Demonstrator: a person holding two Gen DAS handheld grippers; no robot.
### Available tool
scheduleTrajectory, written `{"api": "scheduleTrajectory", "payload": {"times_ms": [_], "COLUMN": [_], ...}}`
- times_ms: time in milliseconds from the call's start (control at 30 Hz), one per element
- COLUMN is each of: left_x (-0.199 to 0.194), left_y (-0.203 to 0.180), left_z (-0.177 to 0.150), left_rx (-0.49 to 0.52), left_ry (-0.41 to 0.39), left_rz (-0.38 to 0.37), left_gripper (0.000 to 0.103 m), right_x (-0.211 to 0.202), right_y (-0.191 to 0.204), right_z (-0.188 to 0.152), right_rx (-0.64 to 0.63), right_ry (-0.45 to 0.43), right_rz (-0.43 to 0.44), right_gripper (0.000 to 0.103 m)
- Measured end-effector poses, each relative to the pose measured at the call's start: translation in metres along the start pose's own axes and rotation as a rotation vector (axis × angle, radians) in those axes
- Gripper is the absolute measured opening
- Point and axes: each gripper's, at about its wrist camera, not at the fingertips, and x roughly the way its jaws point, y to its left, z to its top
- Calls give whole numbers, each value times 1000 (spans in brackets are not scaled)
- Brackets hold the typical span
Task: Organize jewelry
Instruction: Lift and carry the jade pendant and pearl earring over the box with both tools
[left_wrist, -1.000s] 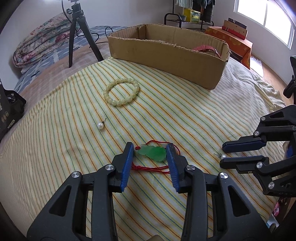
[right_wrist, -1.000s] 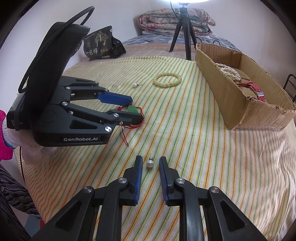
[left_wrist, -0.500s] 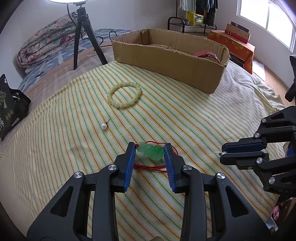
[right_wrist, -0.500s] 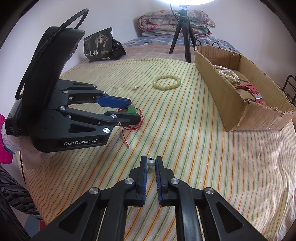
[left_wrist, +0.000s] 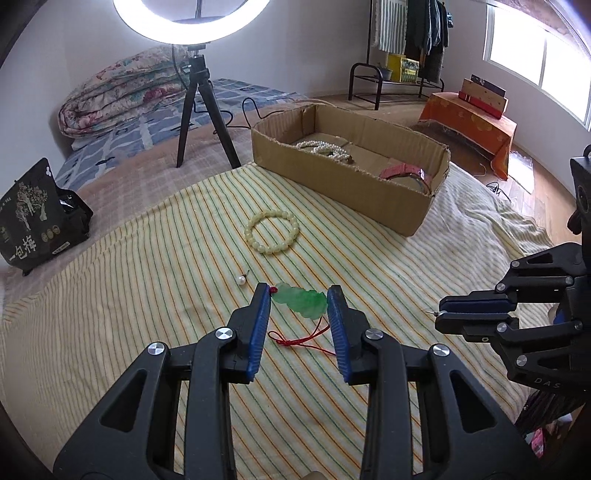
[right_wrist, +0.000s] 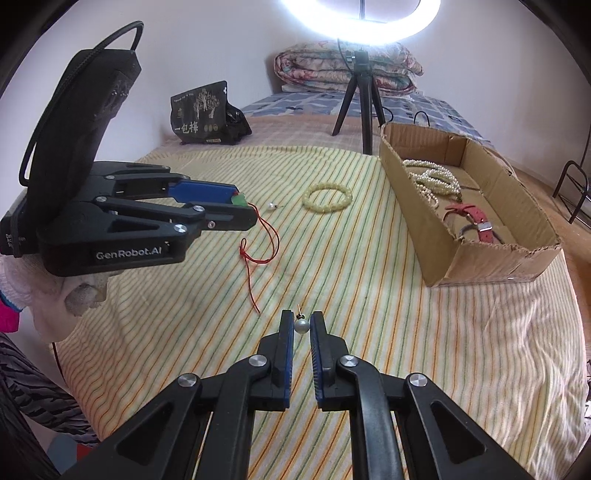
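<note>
- Left wrist view: cardboard box (left_wrist: 373, 192) at 1 o'clock on the striped bed cover (left_wrist: 147, 295); inside, pearl strands (left_wrist: 325, 149) and a red watch strap (left_wrist: 406, 172).
- Bead bracelet (left_wrist: 271, 236) at 12 o'clock, loose pearl earring (left_wrist: 242, 280) at 11 o'clock, both clear of the box.
- Left hand-held gripper (left_wrist: 297, 306) clenched on the green jade pendant (left_wrist: 301, 301), red cord (left_wrist: 295, 339) trailing.
- Right hand-held gripper (right_wrist: 302, 325) has just closed, grasping a second pearl earring (right_wrist: 301, 326).
- Ring-light tripod (left_wrist: 201, 107) stands beyond the box.

Bright ring light (left_wrist: 192, 18) glare, window (left_wrist: 535, 55) daylight, sharp focus, fisheye-curved edges
</note>
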Motion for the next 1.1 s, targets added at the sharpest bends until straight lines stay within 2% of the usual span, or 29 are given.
{"api": "scheduleTrajectory", "payload": {"times_ms": [600,1100], "left_x": [-76,-92], "left_y": [-28,-34], "left_z": [35,70], "left_rx": [20,-2], "left_ry": [-145,-224], "left_rz": [3,-22], "left_gripper": [32,32], "right_x": [-55,-94], "right_y": [-4,-33], "right_z": [13,32], "right_rx": [7,15], "right_ry": [-77,-126], "right_rz": [-48,-104], "right_gripper": [6,6]}}
